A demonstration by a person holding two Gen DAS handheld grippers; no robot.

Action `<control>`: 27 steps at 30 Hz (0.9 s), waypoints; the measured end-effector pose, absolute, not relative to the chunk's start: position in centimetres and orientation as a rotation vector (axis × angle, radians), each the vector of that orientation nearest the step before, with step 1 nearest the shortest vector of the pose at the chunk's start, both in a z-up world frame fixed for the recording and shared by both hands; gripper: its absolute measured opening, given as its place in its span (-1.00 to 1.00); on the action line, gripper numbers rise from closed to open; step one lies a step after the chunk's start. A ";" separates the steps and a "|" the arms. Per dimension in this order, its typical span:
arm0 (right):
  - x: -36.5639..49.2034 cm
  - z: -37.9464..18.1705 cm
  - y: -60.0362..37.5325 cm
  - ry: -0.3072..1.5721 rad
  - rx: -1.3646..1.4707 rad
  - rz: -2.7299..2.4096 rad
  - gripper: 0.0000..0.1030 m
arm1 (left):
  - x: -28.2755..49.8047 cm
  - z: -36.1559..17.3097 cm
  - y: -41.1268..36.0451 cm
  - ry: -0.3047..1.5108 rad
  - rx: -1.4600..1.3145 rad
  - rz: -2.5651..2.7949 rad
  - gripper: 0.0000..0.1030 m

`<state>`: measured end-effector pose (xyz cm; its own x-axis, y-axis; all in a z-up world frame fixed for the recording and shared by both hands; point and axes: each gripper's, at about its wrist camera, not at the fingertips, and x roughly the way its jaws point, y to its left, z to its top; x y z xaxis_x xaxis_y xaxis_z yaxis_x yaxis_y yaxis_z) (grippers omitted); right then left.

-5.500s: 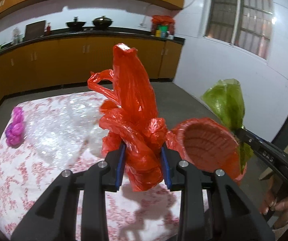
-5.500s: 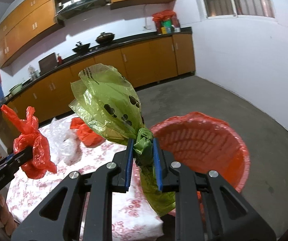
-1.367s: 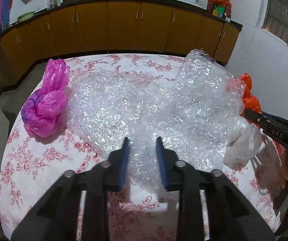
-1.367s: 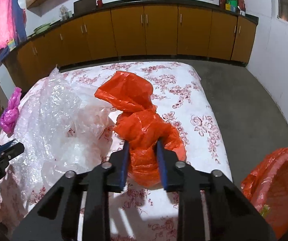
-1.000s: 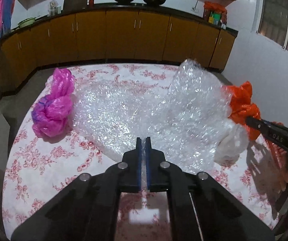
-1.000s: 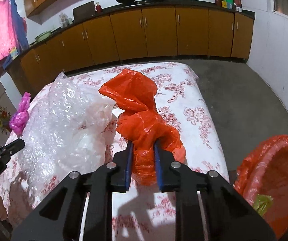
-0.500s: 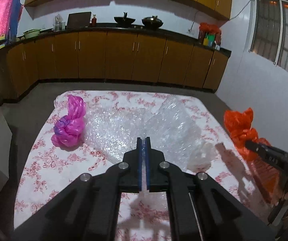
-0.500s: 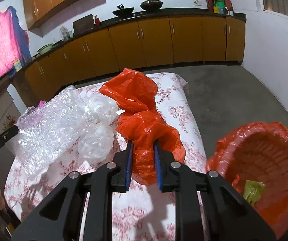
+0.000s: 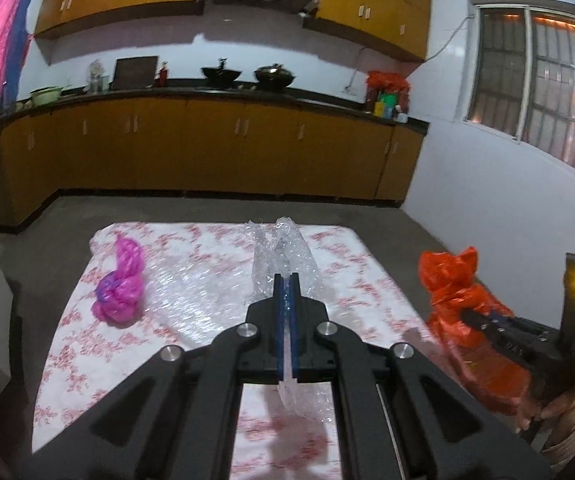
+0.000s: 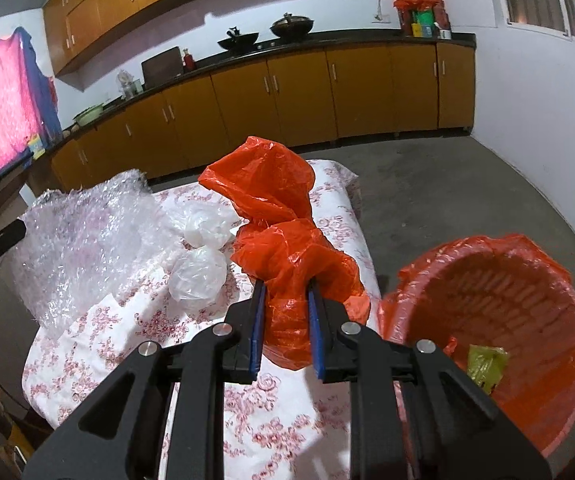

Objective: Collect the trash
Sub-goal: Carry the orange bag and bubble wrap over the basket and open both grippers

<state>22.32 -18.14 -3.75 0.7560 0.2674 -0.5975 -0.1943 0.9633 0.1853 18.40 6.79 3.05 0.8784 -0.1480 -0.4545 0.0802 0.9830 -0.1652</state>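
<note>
My left gripper [image 9: 286,300] is shut on a sheet of clear bubble wrap [image 9: 287,260] and holds it lifted above the floral table [image 9: 191,336]. The bubble wrap also shows in the right wrist view [image 10: 83,236], hanging at the left. My right gripper [image 10: 285,320] is shut on a crumpled red plastic bag [image 10: 283,232], held above the table's right edge. The red bag also shows in the left wrist view [image 9: 451,284]. An orange-lined trash basket [image 10: 527,280] stands on the floor at the right, with a green bag [image 10: 485,364] inside.
A pink plastic bag [image 9: 121,288] lies on the table's left side. Two white plastic bags [image 10: 201,264] lie mid-table beside the red bag. Kitchen cabinets [image 9: 207,148] line the back wall. Concrete floor [image 10: 447,184] surrounds the table.
My left gripper closed on the bubble wrap and raised it off the table. My right gripper closed on the red bag and carried it up and right, nearer the basket.
</note>
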 end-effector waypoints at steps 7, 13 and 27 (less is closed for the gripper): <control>20.2 -2.9 -21.0 0.644 0.147 0.178 -0.62 | 17.7 5.2 2.7 0.441 -0.137 -0.231 -0.93; 18.3 -2.4 -24.3 0.619 0.160 0.072 -0.62 | 18.0 5.6 -1.3 0.428 -0.142 -0.320 -0.93; 14.8 -3.1 -31.6 0.607 0.246 -0.120 -0.62 | 19.5 3.2 -10.8 0.479 -0.151 -0.510 -0.93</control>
